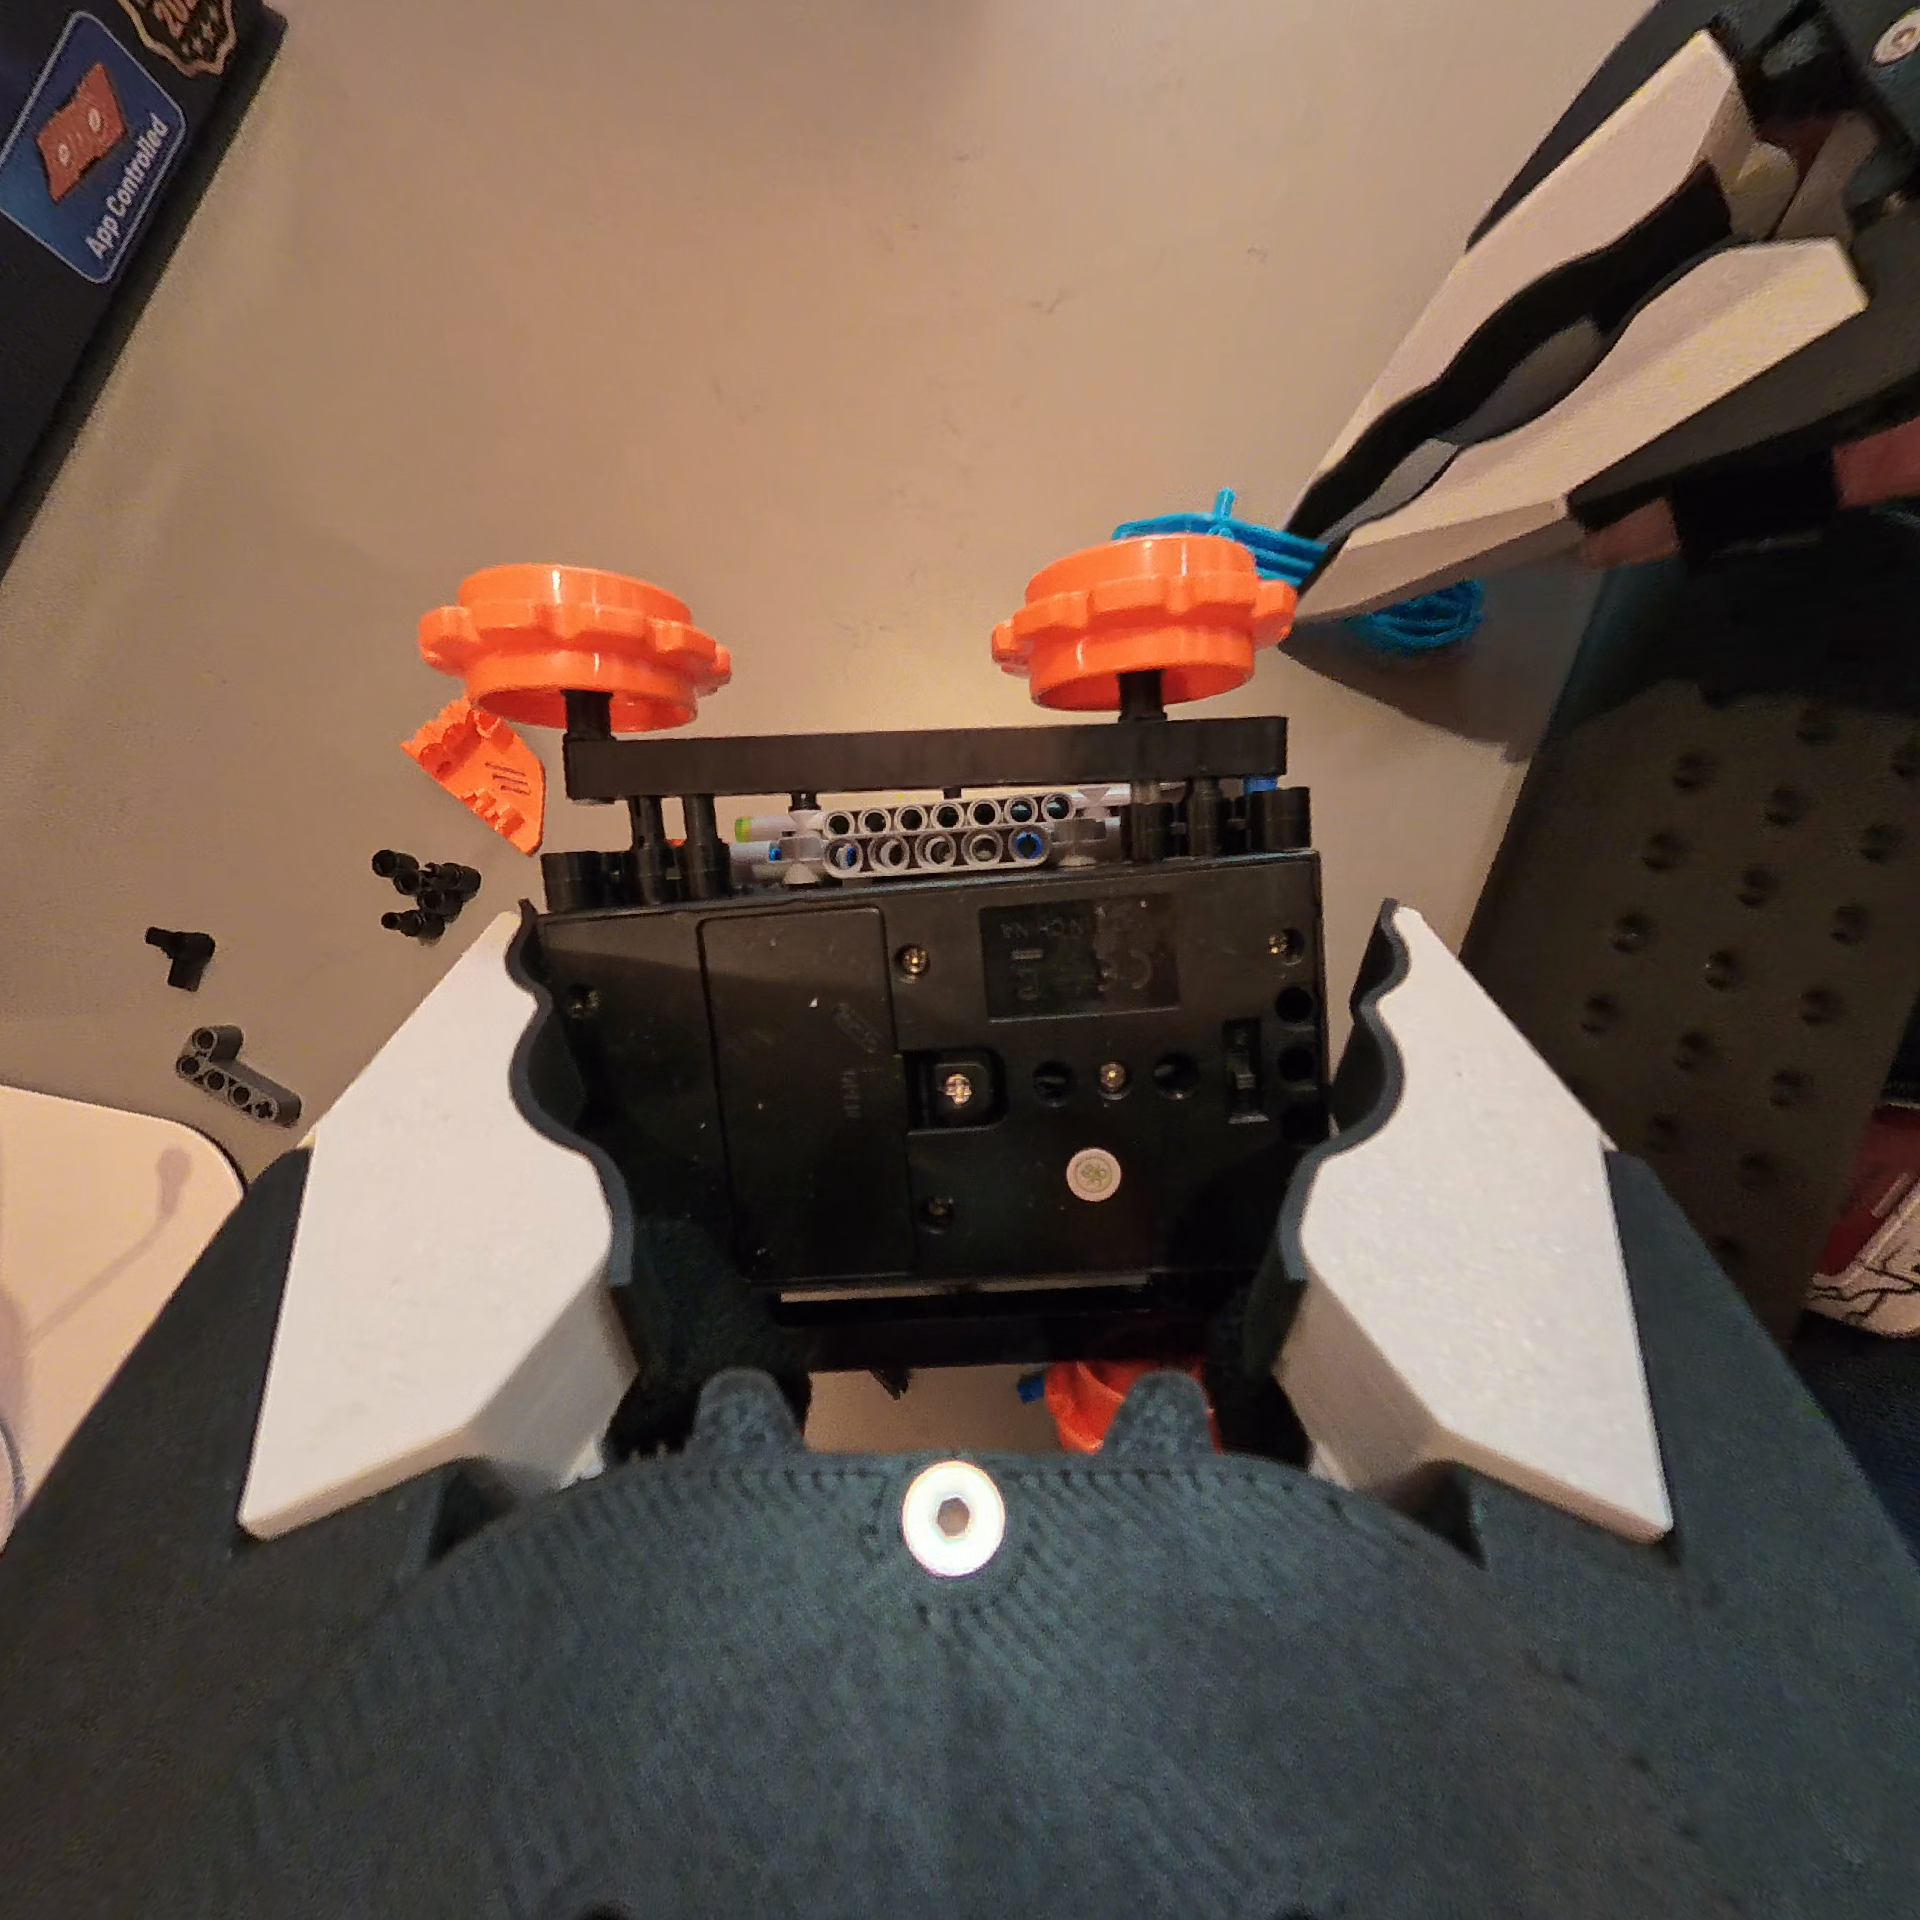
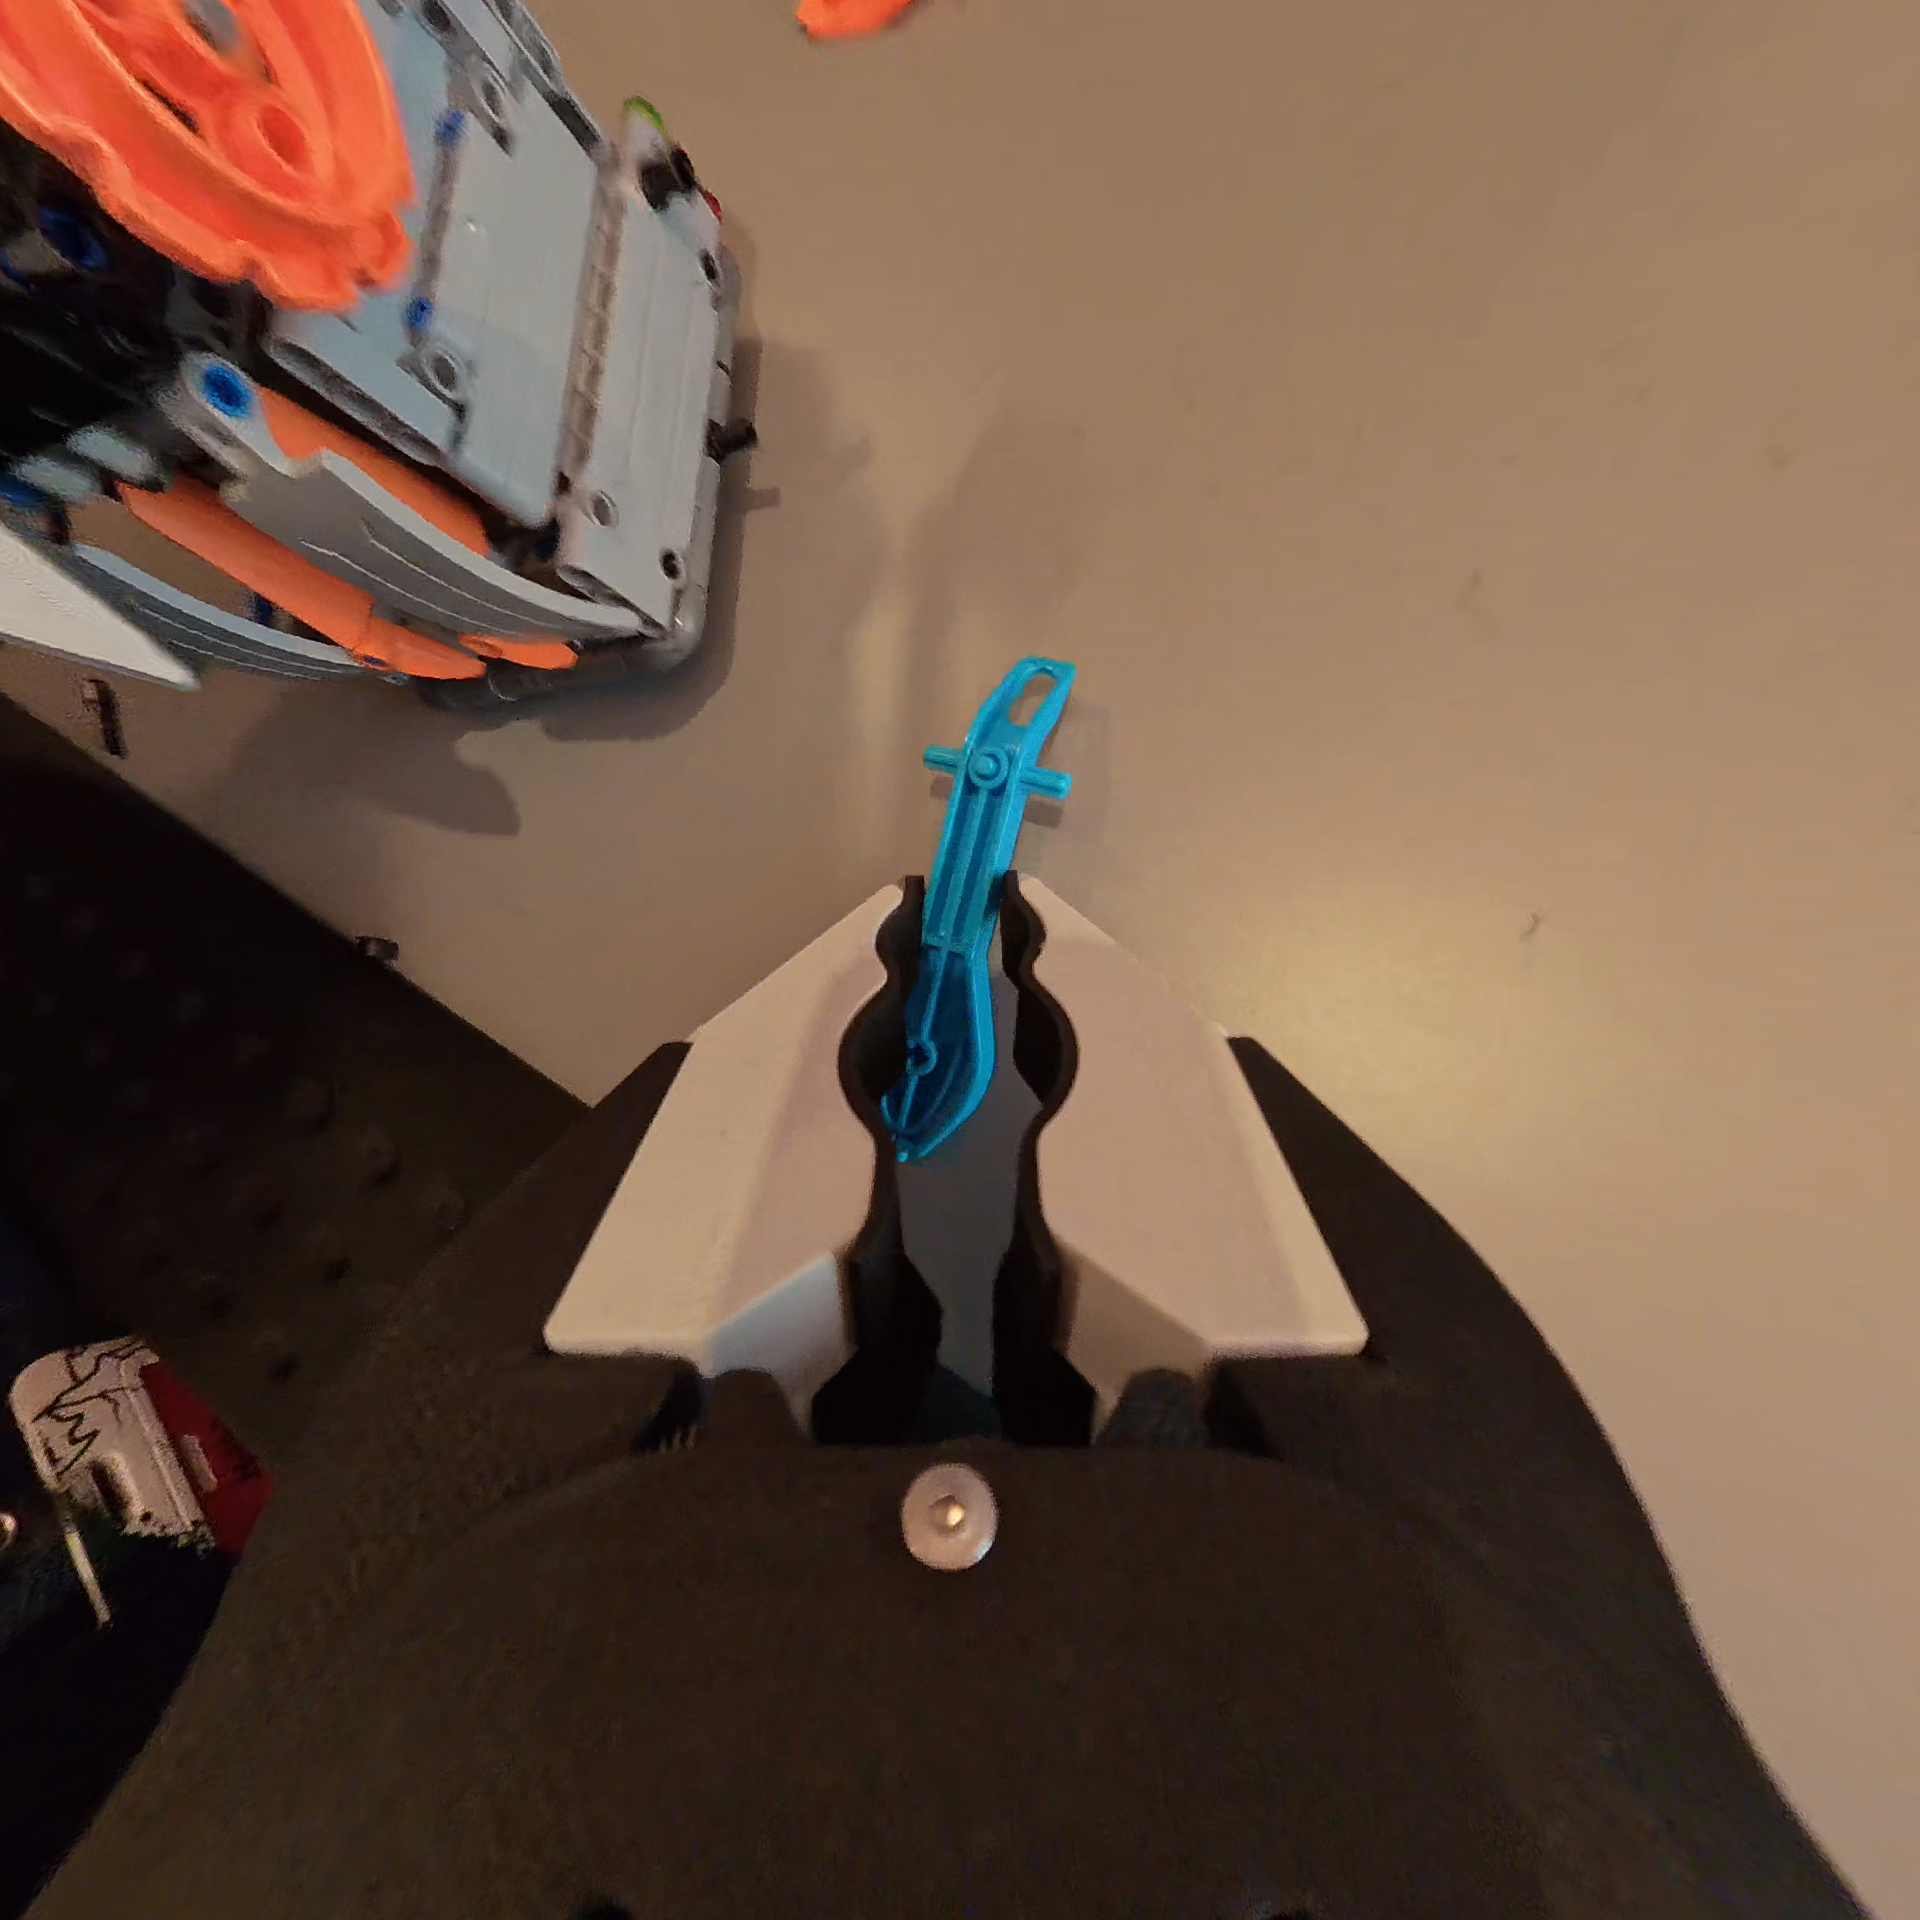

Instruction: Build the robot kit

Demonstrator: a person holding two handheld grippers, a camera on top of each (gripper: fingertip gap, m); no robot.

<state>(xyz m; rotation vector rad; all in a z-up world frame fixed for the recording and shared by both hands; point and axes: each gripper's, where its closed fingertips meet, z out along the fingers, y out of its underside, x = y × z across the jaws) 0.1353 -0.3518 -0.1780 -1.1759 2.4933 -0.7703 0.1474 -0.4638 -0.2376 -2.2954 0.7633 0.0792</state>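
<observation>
My left gripper [image 1: 951, 935] is shut on a black brick-built model [image 1: 925, 1060], its underside panel facing the camera. Two orange toothed wheels [image 1: 571, 644] [image 1: 1143, 618] stand on axles from a black beam [image 1: 925, 753] at its far end. My right gripper [image 2: 961, 894] is shut on a thin blue plastic piece [image 2: 977, 883] that sticks out past the fingertips above the beige table [image 2: 1455, 520]. In the left wrist view the right gripper [image 1: 1314, 577] is at the upper right with the blue piece [image 1: 1268, 545] just behind the right orange wheel. The model [image 2: 416, 364] shows grey and orange at the upper left of the right wrist view.
On the table left of the model lie an orange curved part [image 1: 483, 774], several small black pins [image 1: 426, 894] and a grey angled beam [image 1: 234, 1075]. A dark box [image 1: 94, 177] lies at the far left. A dark perforated board [image 1: 1714, 987] lies on the right. A white object [image 1: 94, 1226] sits at the near left.
</observation>
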